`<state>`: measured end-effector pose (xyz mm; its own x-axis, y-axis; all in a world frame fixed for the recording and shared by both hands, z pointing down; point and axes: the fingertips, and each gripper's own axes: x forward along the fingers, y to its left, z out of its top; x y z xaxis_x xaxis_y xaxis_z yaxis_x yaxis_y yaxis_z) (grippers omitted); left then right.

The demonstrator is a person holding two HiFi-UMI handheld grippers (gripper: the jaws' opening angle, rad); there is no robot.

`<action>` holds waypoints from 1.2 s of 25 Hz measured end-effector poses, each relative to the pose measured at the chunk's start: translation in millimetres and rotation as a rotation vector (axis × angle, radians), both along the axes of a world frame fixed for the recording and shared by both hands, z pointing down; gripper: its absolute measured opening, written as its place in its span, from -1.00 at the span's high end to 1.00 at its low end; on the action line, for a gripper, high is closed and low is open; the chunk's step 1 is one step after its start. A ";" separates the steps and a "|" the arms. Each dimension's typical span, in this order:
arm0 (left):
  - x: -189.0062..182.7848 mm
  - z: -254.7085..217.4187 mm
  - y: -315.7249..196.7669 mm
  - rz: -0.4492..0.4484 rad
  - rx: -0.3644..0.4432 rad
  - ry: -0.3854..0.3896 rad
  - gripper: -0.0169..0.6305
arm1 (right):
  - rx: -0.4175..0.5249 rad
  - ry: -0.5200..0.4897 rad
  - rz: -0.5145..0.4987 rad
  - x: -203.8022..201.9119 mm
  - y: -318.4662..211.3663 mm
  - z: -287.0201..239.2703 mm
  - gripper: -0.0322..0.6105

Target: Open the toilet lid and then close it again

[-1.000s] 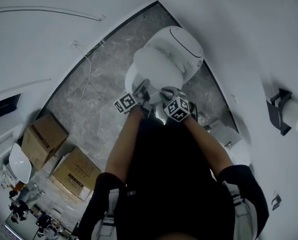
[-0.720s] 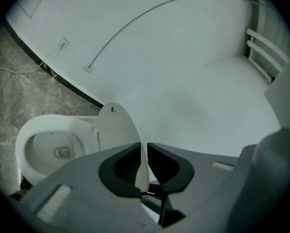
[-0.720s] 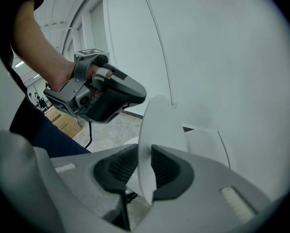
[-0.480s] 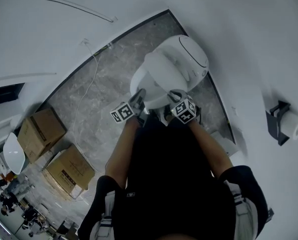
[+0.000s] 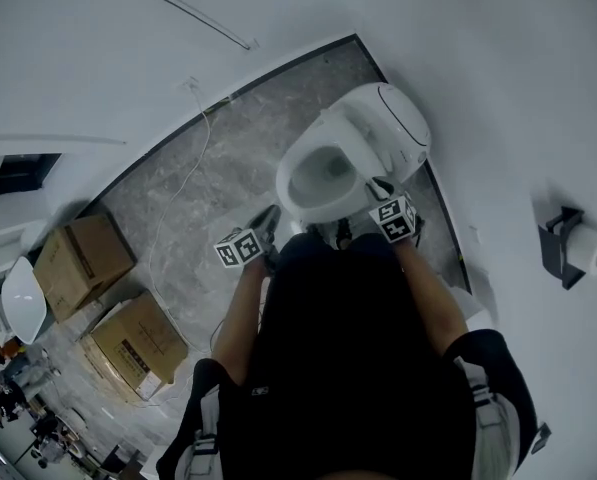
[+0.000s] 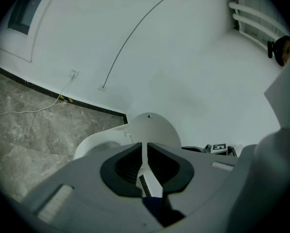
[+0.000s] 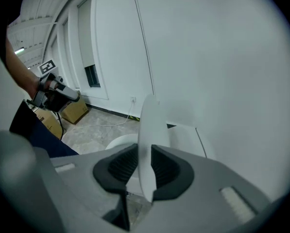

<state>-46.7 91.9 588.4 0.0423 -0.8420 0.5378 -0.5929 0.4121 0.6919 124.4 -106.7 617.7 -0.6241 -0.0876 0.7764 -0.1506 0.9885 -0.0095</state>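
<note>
The white toilet (image 5: 318,183) stands against the wall with its bowl uncovered. Its lid (image 5: 366,146) is raised nearly upright. My right gripper (image 5: 380,188) is shut on the lid's edge. In the right gripper view the lid (image 7: 148,144) runs edge-on between the two pads. My left gripper (image 5: 270,220) hangs left of the bowl, off the toilet. Its jaws stand a narrow slit apart with nothing between them. The left gripper view shows the raised lid (image 6: 153,130) and the bowl (image 6: 95,143) beyond that slit.
Two cardboard boxes (image 5: 83,258) (image 5: 138,343) sit on the grey stone floor at the left. A white cable (image 5: 200,143) trails from a wall socket. A toilet paper holder (image 5: 570,240) hangs on the right wall. The person's legs stand right in front of the bowl.
The lid has swung from lying on the seat to nearly upright. My left gripper came off its rim and drew back to the left. The right gripper rose with the lid.
</note>
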 end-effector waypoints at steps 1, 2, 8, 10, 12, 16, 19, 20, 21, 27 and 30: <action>-3.1 0.7 6.7 0.004 -0.005 -0.002 0.82 | 0.006 0.004 0.012 0.1 -3.0 0.0 0.63; -5.8 1.3 12.3 0.008 -0.008 -0.002 0.82 | 0.014 0.010 0.023 0.7 -6.1 -0.4 0.63; -19.8 0.7 31.9 0.047 -0.009 -0.006 0.82 | 0.067 0.049 0.107 6.8 -25.1 -6.3 0.63; -23.1 1.5 36.0 0.065 -0.008 -0.014 0.82 | 0.082 0.054 0.124 8.5 -30.9 -6.9 0.63; -24.9 1.9 42.0 0.079 -0.006 -0.014 0.82 | 0.098 0.059 0.133 10.4 -35.0 -6.6 0.63; -26.7 5.4 53.4 0.091 -0.013 -0.015 0.82 | 0.106 0.055 0.189 13.8 -47.8 -9.1 0.64; -20.4 7.8 60.9 0.082 -0.027 -0.013 0.82 | 0.097 0.054 0.214 19.5 -58.1 -9.9 0.64; -18.0 7.5 62.8 0.078 -0.032 -0.013 0.82 | 0.098 0.058 0.208 20.9 -61.2 -10.2 0.65; -16.0 6.6 63.6 0.073 -0.036 -0.015 0.82 | 0.098 0.063 0.199 21.9 -64.6 -10.4 0.65; 0.0 2.3 64.3 0.010 -0.032 -0.021 0.82 | 0.102 0.095 0.140 33.7 -89.3 -10.1 0.66; 11.2 0.4 65.2 -0.028 -0.029 -0.020 0.82 | 0.084 0.103 0.149 45.3 -101.3 -6.4 0.66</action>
<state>-35.4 157.1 588.8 0.0074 -0.8269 0.5623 -0.5946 0.4485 0.6673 169.7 -208.0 611.3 -0.5165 -0.2407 0.8217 -0.2916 0.9518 0.0955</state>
